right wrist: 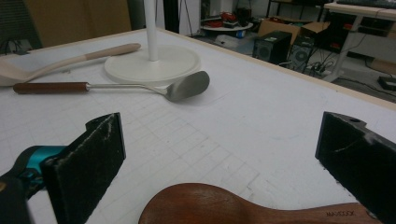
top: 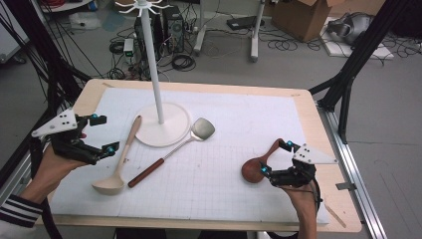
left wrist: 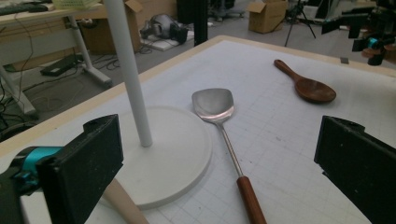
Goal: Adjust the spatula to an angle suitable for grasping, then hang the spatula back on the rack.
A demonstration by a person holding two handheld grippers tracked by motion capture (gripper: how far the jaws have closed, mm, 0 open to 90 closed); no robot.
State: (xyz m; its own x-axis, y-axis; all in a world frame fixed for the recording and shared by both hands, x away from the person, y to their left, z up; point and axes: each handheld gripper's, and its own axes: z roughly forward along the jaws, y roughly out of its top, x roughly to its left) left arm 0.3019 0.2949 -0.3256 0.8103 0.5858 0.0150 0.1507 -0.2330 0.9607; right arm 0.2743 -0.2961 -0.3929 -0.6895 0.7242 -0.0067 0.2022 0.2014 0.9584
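Observation:
A dark wooden spoon (top: 259,164) lies at the right of the white grid mat (top: 224,174). My right gripper (top: 274,157) stands open around its neck, and its pads (right wrist: 93,158) do not touch the spoon (right wrist: 224,207). My left gripper (top: 107,133) is open and holds nothing, just left of a pale wooden ladle (top: 122,159). A metal spatula (top: 174,149) with a brown handle lies beside the ladle. In the left gripper view the spatula (left wrist: 215,105) lies ahead between the jaws, with the ladle's handle (left wrist: 123,205) low at the left.
A white stand with a round base (top: 171,132), a tall pole (top: 152,59) and hooks on top rises at the back centre. The ladle's handle tip and the spatula's blade rest against the base. The table's wooden rim (top: 318,129) and black frame legs (top: 348,74) are at the right.

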